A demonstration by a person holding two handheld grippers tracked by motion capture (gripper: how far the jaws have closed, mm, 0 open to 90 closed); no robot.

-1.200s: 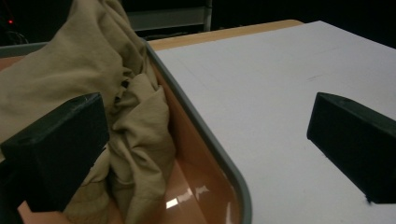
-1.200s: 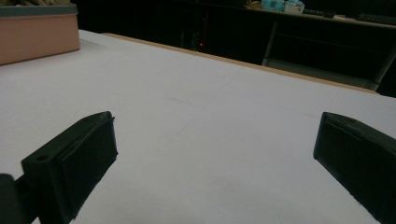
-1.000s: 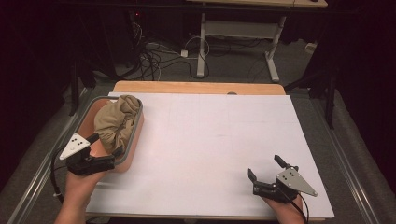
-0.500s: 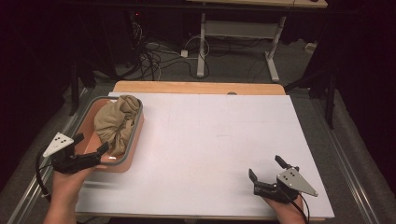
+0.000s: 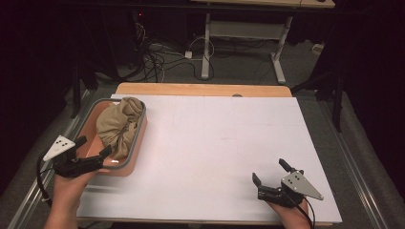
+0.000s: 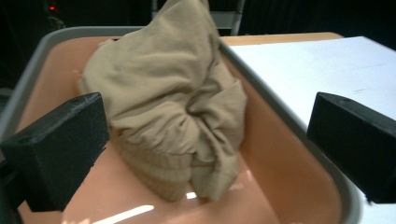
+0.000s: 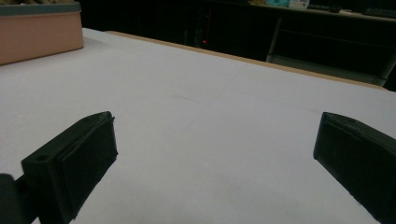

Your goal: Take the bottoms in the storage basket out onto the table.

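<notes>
A crumpled tan cloth (image 5: 118, 126) lies bunched in a salmon-coloured tray with a grey rim (image 5: 139, 131) at the left of the white table. My left gripper (image 5: 93, 145) hovers open at the tray's near end, its jaws pointing at the cloth without touching it. In the left gripper view the cloth (image 6: 173, 107) lies just beyond the wide-apart jaws of that gripper (image 6: 208, 121), inside the tray (image 6: 289, 163). My right gripper (image 5: 269, 171) rests open near the table's front right edge, and nothing sits between its jaws (image 7: 215, 121).
The white table top (image 5: 215, 143) stretches bare between the two grippers, with a wooden strip (image 5: 200, 89) along its far edge. Cables and a desk frame (image 5: 239, 33) lie on the dark floor beyond. The tray's side (image 7: 37, 35) shows far off in the right gripper view.
My left gripper drew back to the left, from beside the cloth to the tray's near-left corner. The right gripper stayed where it was.
</notes>
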